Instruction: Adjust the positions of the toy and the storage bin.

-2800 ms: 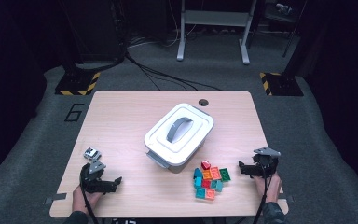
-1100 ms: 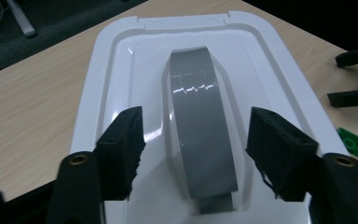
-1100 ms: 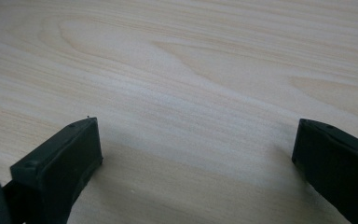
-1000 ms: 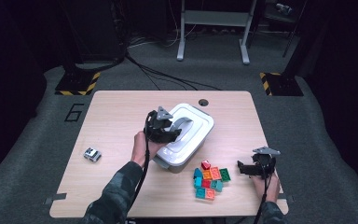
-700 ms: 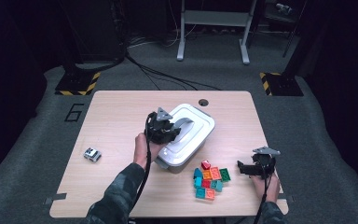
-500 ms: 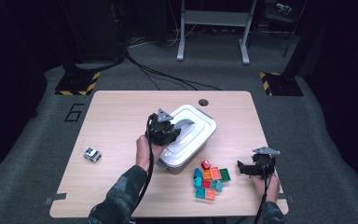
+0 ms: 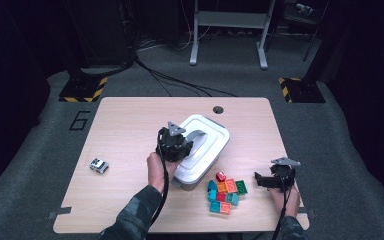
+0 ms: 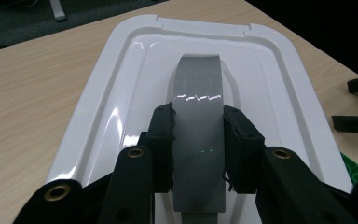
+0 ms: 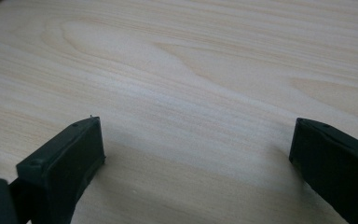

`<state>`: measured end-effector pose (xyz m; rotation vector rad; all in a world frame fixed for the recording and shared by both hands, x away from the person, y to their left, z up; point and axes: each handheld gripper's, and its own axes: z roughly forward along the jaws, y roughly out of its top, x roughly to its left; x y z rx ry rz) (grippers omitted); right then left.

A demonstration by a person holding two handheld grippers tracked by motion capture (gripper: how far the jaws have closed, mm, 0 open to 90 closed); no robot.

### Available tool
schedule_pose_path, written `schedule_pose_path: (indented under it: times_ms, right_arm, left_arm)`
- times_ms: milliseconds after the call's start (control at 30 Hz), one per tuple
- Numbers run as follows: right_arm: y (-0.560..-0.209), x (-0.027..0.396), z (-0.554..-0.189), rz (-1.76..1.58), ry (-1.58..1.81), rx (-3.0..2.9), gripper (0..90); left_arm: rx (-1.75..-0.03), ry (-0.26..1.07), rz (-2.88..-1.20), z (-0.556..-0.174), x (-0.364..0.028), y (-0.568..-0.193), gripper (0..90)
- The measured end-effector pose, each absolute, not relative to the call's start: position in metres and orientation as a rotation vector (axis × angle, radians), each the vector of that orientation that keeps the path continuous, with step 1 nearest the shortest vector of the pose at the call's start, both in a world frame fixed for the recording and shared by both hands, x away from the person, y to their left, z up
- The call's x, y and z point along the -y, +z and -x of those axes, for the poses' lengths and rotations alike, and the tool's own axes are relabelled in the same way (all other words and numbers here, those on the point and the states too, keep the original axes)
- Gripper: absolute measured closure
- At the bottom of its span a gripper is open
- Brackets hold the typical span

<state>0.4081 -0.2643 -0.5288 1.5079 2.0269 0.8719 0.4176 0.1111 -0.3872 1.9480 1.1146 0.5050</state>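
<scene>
A white lidded box (image 7: 211,134) stands in the middle of the wooden table (image 7: 130,120), with a grey handle (image 8: 198,84) arching over its lid (image 8: 135,60). My left gripper (image 8: 198,126) is shut on that handle, its pads pressed against both sides. In the high view the left gripper (image 7: 184,146) sits over the near left part of the box. My right gripper (image 7: 260,181) rests at the front right, open; in the right gripper view my right gripper (image 9: 196,140) has only bare tabletop between its jaws.
A cluster of several coloured bricks (image 7: 224,192) lies between the box and the right gripper. A small grey toy car (image 7: 98,165) sits at the front left. A cable hole (image 7: 218,109) is near the table's far edge.
The left hand has come from the table's front left up to the box and its jaws have closed on the grey handle. The right gripper has stayed in place.
</scene>
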Motion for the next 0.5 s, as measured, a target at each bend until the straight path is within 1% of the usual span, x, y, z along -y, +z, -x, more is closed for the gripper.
schedule_pose_path:
  times_ms: [200,500]
  right_arm:
    - [-0.5288,0.2642,-0.4081,-1.51,0.872,-2.026,2.5]
    - [-0.5288,0.2646,-0.408,-1.507,0.867,-2.027,2.5]
  left_arm:
    - [-1.127,0.502,-1.942,-0.4091,-0.1108,-0.3869,67.1]
    - [-1.101,0.509,-1.942,-0.4082,-0.1114,-0.3862,67.1]
